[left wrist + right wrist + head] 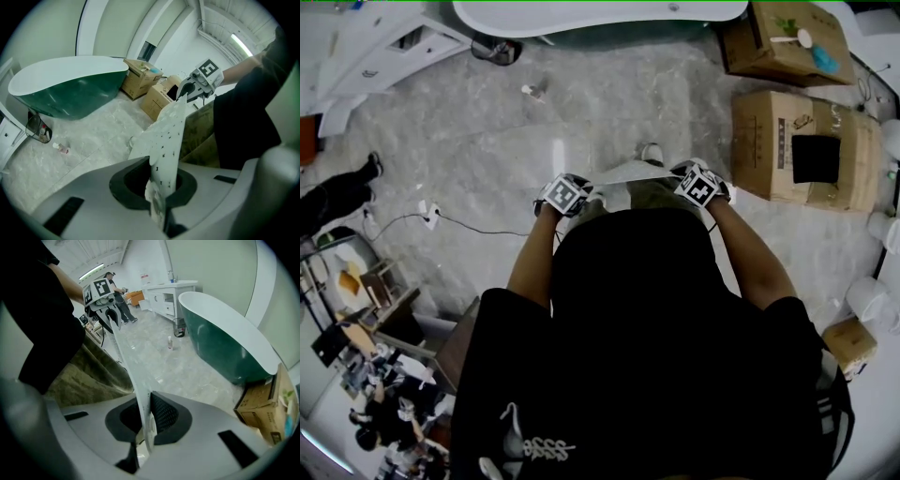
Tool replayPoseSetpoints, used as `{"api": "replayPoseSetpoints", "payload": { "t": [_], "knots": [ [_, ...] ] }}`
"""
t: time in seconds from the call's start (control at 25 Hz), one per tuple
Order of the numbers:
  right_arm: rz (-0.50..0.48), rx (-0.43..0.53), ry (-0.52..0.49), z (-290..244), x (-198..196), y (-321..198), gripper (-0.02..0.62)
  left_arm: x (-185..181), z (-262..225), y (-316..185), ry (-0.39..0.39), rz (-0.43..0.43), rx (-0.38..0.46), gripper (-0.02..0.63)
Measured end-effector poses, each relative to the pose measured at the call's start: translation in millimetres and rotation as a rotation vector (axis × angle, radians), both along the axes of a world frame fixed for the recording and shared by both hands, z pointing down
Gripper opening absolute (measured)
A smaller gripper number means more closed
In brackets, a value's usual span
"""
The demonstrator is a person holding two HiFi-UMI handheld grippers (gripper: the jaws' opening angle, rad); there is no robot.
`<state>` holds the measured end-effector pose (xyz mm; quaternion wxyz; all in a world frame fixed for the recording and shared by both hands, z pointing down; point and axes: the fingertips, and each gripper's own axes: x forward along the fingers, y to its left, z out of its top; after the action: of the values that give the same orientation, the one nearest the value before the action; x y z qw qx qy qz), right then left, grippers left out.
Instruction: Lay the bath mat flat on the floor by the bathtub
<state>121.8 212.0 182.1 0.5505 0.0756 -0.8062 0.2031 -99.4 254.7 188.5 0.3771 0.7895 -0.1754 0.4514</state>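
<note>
White-backed bath mat [165, 140], well apart from the bathtub [225, 341], is pinched tight by left gripper [159, 208] and right gripper [143, 437]; the person's torso [675, 337] hides most of it.

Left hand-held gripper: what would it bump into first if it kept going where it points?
Past the mat that the left hand-held gripper pinches, probably the floor, short of the tub; depth is unclear.

Shaggy olive cloth pile and smooth pale backing on the bath mat [168, 136]; glossy marble-look floor [534, 141]; glossy green bathtub [70, 96]; matt brown cardboard boxes [769, 141].
</note>
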Motion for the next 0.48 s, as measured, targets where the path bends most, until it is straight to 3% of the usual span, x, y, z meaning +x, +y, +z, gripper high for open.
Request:
{"api": "replayPoseSetpoints", "payload": {
  "t": [0.36,0.48],
  "knots": [
    [0.021,-0.041,-0.038,-1,41,-61,0.028,42,-9,-61,-0.029,-0.039,-0.016,0.025],
    [-0.016,-0.040,-0.038,-3,49,-80,0.028,49,-12,-79,-0.054,-0.057,-0.009,0.026]
  ]
}}
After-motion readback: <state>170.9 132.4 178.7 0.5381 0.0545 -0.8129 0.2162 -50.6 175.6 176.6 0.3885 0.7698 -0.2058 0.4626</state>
